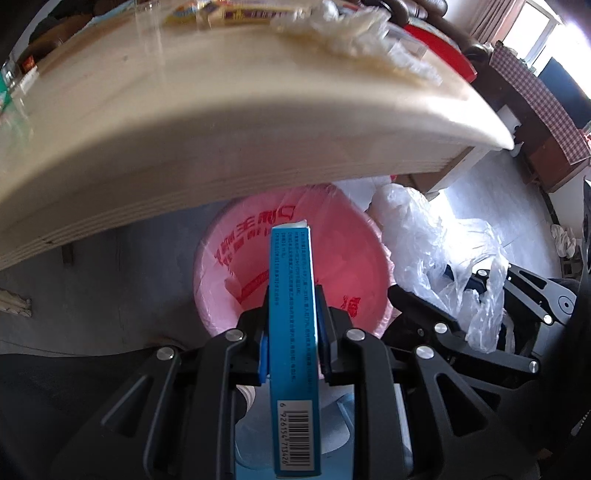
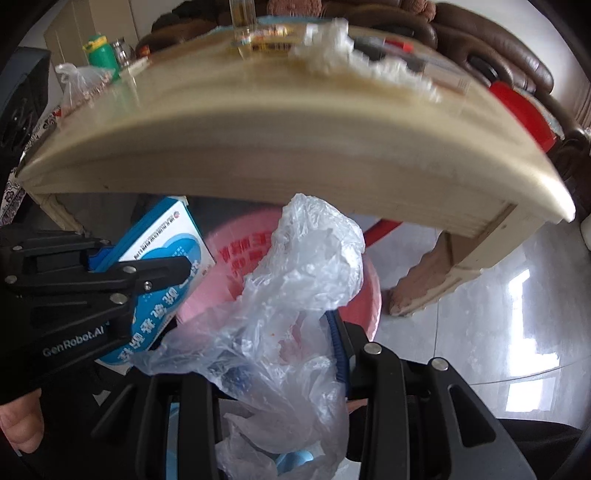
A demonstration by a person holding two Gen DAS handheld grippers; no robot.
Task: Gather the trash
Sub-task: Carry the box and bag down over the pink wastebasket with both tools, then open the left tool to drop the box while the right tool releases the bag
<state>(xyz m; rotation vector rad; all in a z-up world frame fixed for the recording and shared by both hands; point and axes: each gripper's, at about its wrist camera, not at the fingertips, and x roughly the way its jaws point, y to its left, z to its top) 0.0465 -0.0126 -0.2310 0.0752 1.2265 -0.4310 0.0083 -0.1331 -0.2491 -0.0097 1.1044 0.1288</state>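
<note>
Directly ahead in the left wrist view sits one pink-lined trash bin point(image 1: 295, 266) on the floor, partly under the edge of one pale wooden table point(image 1: 221, 122). The left gripper point(image 1: 291, 325) has its fingers clamped on one blue carton point(image 1: 293, 332), pinched by its two broad faces. The carton stands on edge, barcode end toward the camera, its long axis running straight out over the bin's mouth. Right of the bin, one clear plastic bag point(image 1: 443, 258) hangs from the right gripper point(image 1: 461, 295).

Next, in the right wrist view, the same bin point(image 2: 351, 295) lies ahead below the table point(image 2: 277, 147). The right gripper point(image 2: 277, 369) is closed on the crumpled plastic bag point(image 2: 288, 314), which billows upward over the bin and hides one finger; the blue pad point(image 2: 338, 350) of the other touches the film. Left of the bin, the left gripper point(image 2: 110, 273) holds the carton point(image 2: 166, 251), tilted with its far end toward the table's underside. Crumpled white tissues point(image 2: 328, 44) and one glass point(image 2: 243, 26) rest on the tabletop.
</note>
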